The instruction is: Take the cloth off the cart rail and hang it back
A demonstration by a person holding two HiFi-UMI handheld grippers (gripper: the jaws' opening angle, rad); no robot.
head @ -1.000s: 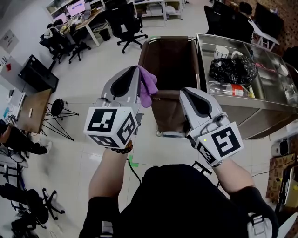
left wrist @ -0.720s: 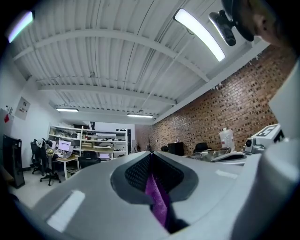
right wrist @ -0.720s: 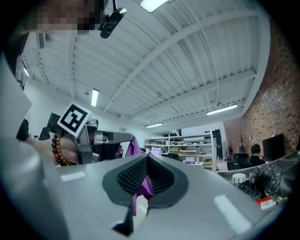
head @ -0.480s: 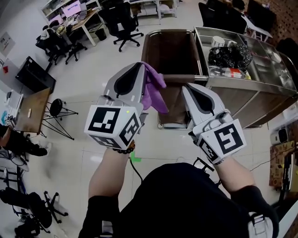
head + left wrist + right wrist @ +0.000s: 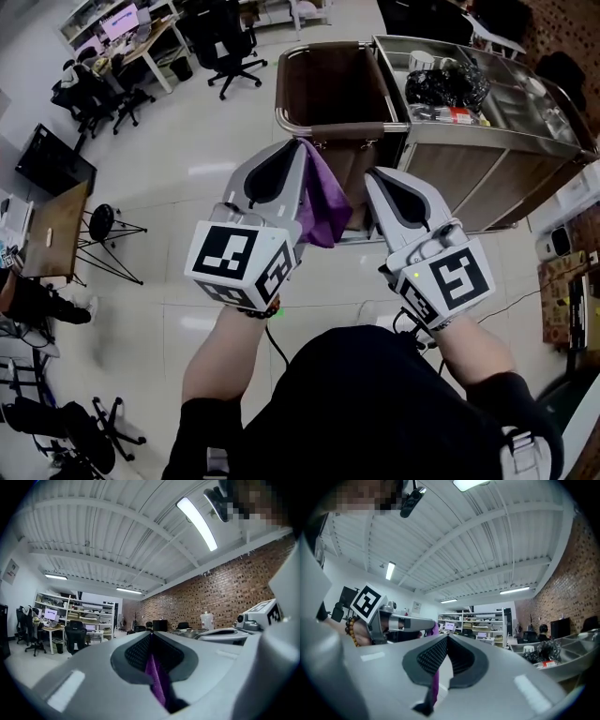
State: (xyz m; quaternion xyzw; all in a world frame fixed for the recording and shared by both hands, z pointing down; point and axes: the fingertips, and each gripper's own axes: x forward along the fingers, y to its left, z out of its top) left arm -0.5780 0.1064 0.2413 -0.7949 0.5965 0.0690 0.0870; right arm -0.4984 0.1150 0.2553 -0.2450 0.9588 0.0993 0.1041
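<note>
Purple cloth [image 5: 323, 202]: off the cart rail [image 5: 323, 128], hanging from the left hand-held gripper [image 5: 298, 148] clamped on it, right hand-held gripper [image 5: 375, 176] clenched alongside, apparently empty; step judged the return carry, next calling for draping over the rail, then release.

The cloth [image 5: 323, 202], my left gripper [image 5: 298, 147] and my right gripper [image 5: 377, 175] cover the front of the cart [image 5: 478, 173] below the cart rail [image 5: 342, 129]. Whether my right gripper, jaws together, pinches the cloth, I can't tell. The small items [image 5: 459, 114] on the cart's top are too small to name.
</note>
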